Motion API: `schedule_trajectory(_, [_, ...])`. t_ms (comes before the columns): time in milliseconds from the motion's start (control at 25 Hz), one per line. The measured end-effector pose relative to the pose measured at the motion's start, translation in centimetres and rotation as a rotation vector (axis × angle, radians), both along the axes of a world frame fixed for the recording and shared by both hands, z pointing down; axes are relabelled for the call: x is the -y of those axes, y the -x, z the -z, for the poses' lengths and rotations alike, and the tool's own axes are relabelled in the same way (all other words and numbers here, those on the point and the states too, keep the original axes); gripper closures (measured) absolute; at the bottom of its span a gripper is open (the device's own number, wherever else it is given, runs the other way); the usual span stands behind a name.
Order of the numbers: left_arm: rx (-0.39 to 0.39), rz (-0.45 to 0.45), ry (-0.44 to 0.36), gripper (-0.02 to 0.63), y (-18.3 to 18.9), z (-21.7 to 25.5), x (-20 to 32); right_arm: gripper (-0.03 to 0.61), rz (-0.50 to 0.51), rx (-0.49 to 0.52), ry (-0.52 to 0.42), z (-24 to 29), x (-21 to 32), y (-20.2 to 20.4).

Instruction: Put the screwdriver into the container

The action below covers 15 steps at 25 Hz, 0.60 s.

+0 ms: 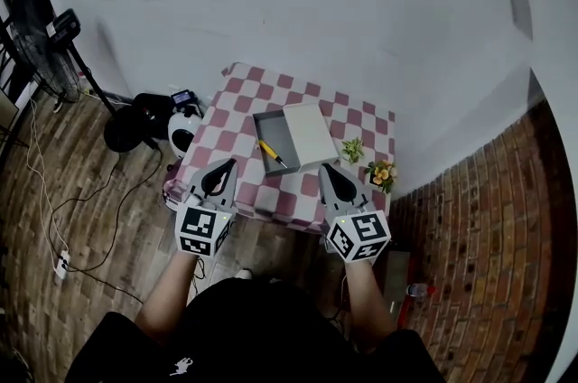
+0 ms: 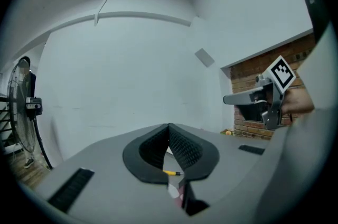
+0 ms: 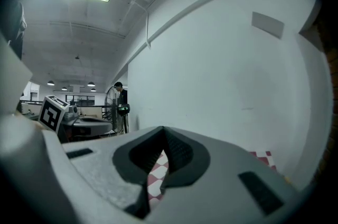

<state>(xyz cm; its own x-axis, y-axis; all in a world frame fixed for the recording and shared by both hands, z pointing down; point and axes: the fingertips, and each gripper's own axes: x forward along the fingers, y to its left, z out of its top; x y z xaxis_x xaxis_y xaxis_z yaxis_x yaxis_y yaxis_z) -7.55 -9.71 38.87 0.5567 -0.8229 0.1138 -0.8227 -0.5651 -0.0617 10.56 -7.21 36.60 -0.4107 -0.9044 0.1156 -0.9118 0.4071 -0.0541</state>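
Observation:
A yellow-handled screwdriver (image 1: 271,154) lies at the front of the grey open container (image 1: 267,125) on the checkered table (image 1: 237,96). Whether it rests inside or across the front rim I cannot tell. A pale lid (image 1: 310,135) lies against the container's right side. My left gripper (image 1: 226,164) hovers over the table's near left edge, shut and empty. My right gripper (image 1: 323,167) hovers at the near right, also shut with nothing in it. In the left gripper view the screwdriver (image 2: 171,172) shows through the gap below the closed tips (image 2: 169,128). The right gripper (image 3: 162,130) looks over checkered cloth (image 3: 157,173).
Two small potted plants (image 1: 352,149) (image 1: 382,174) stand at the table's right corner. A fan on a stand (image 1: 45,56), a black bag (image 1: 144,121) and cables (image 1: 54,210) are on the floor to the left. A brick wall (image 1: 488,219) runs on the right.

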Motion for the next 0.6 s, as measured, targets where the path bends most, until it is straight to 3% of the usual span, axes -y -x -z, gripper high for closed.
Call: schedule_trajectory(600, [0.004, 0.017, 0.003, 0.611, -1.4, 0.0, -0.3, 0.577, 0.013, -0.027, -0.009, 0.0, -0.2, -1.4])
